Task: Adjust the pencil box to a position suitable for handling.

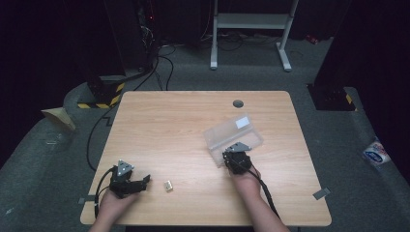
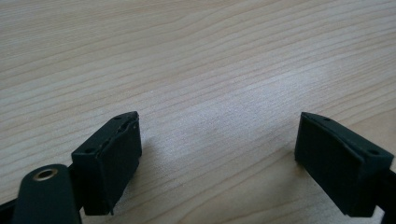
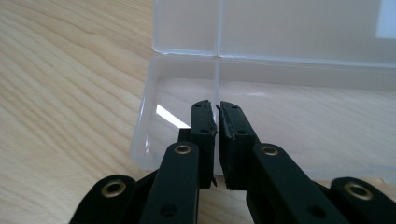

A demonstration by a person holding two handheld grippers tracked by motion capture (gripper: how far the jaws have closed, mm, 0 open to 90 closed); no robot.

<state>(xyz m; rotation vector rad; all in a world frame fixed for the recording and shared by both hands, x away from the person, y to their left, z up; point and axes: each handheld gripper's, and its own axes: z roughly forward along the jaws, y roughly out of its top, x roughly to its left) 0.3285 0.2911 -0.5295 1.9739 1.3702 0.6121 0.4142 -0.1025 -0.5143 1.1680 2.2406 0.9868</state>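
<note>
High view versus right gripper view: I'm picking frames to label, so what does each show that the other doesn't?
High view alone: the left hand-held gripper open, a small yellowish object beside it, both hands, the whole table and the floor. Right gripper view alone: the right hand-held gripper with jaws closed, nothing visible between them, over the box's near tray. Both: the open clear plastic box on the wood tabletop.

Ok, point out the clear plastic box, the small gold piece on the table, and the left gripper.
clear plastic box (image 1: 220, 133): high view, bare part of its lid.
small gold piece (image 1: 168, 185): high view, its middle.
left gripper (image 2: 217, 154): left gripper view, midway between its fingertips.
</note>
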